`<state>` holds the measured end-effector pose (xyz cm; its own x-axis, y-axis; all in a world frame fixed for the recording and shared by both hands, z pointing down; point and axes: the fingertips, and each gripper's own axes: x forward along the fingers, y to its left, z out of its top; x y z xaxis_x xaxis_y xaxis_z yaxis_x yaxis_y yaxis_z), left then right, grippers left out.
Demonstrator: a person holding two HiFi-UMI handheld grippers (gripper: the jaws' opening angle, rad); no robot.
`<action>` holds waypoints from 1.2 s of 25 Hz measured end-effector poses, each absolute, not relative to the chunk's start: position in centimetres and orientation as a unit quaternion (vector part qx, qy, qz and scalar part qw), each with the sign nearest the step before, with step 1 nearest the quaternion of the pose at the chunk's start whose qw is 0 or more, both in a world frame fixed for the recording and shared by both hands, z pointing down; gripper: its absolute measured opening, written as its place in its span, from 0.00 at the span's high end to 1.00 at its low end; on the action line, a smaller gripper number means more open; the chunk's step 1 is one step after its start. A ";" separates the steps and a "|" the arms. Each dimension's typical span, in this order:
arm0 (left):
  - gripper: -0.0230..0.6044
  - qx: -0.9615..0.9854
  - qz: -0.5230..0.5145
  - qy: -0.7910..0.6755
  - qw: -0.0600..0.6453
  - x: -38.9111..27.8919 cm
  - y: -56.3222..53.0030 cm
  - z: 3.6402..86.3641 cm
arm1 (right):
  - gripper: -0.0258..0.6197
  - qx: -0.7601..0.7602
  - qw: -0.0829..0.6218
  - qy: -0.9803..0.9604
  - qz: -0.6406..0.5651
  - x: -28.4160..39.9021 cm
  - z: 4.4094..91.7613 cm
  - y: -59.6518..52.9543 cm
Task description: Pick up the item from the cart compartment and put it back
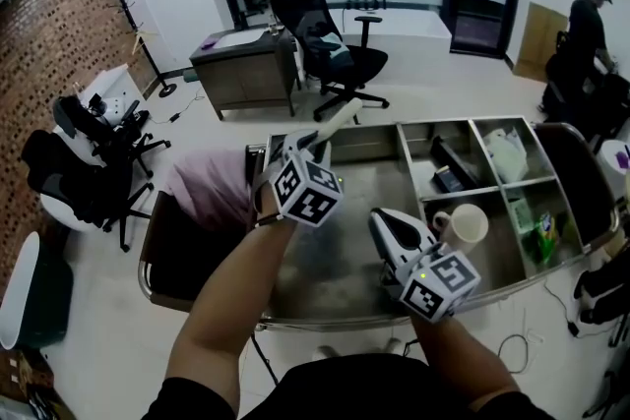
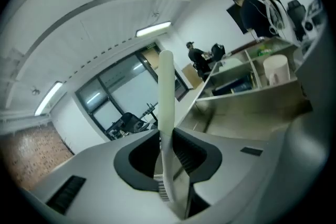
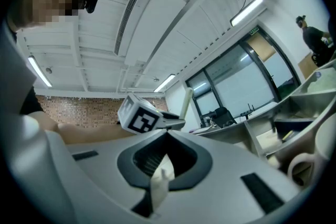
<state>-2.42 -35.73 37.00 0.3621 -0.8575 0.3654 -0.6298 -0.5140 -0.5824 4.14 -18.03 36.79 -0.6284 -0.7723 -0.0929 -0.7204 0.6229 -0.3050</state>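
1. Currently, the left hand-held gripper (image 1: 317,143) sits at centre frame in the head view, jaws pinching a pale cream stick (image 1: 341,115) near its lower end.
2. In the left gripper view the ribbed pads (image 2: 185,153) press on the stick from both sides. The stick runs straight out along the jaw line, nearly vertical in frame, with its free end at the top.
3. In the head view the stick's long axis is a diagonal: held end lower left, free end pointing to the upper right.
4. Stick location: in the air above the back left part of the steel cart (image 1: 394,125), over its large open compartment. It does not touch the cart.
5. The right hand-held gripper (image 1: 390,223) is at lower centre-right, over the same large compartment.
6. Right gripper view: jaws close together, nipping a small pale piece (image 3: 160,183). I can't identify what it is.
7. A cream mug (image 1: 471,224) stands in a compartment just right of the right hand-held gripper's tips. Contact can't be confirmed.
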 end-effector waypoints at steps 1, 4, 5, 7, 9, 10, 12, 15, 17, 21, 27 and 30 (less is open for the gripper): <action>0.84 -0.794 -0.359 0.450 0.197 -2.1 -36.4 38.1 | 0.94 -0.417 0.108 0.894 -0.120 4.1 36.8 -18.0; 0.83 -0.747 -0.452 0.407 0.268 -1.3 -37.8 41.4 | 0.94 -0.417 0.108 0.894 -0.120 4.1 36.7 -18.0; 0.84 -0.736 -0.472 0.394 0.282 -1.1 -38.0 42.3 | 0.94 -0.417 0.109 0.894 -0.120 4.1 36.7 -18.0; 0.84 -0.729 -0.489 0.383 0.288 -0.7 -38.4 43.5 | 0.94 -0.417 0.109 0.894 -0.119 4.1 36.7 -18.0; 0.84 -0.741 -0.479 0.386 0.269 -0.5 -38.5 43.9 | 0.94 -0.417 0.107 0.895 -0.119 4.1 36.7 -18.0; 0.83 -0.749 -0.472 0.389 0.257 -0.3 -38.5 43.9 | 0.94 -0.416 0.107 0.895 -0.119 4.0 36.7 -18.0; 0.83 -0.761 -0.459 0.391 0.240 0.0 -38.6 43.8 | 0.94 -0.415 0.106 0.896 -0.119 4.0 36.7 -18.0; 0.83 -0.779 -0.447 0.387 0.209 0.4 -38.6 44.0 | 0.94 -0.415 0.105 0.895 -0.121 4.0 36.7 -18.0; 0.80 -0.788 -0.440 0.385 0.191 0.4 -38.6 44.1 | 0.94 -0.415 0.104 0.896 -0.122 3.9 36.7 -18.0; 0.68 -0.796 -0.422 0.391 0.191 0.4 -38.5 43.2 | 0.94 -0.414 0.103 0.896 -0.122 3.9 36.8 -18.0; 0.68 -0.806 -0.396 0.401 0.178 -0.2 -37.8 42.6 | 0.94 -0.415 0.101 0.896 -0.121 3.9 36.9 -18.1; 0.68 -0.814 -0.383 0.405 0.161 -0.5 -37.5 42.6 | 0.94 -0.416 0.101 0.896 -0.122 3.9 36.9 -18.0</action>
<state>-0.45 -37.51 42.56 0.3782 -0.7828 0.4942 -0.5364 -0.6204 -0.5722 3.91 -18.04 36.93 -0.6343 -0.7690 -0.0799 -0.7197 0.6251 -0.3021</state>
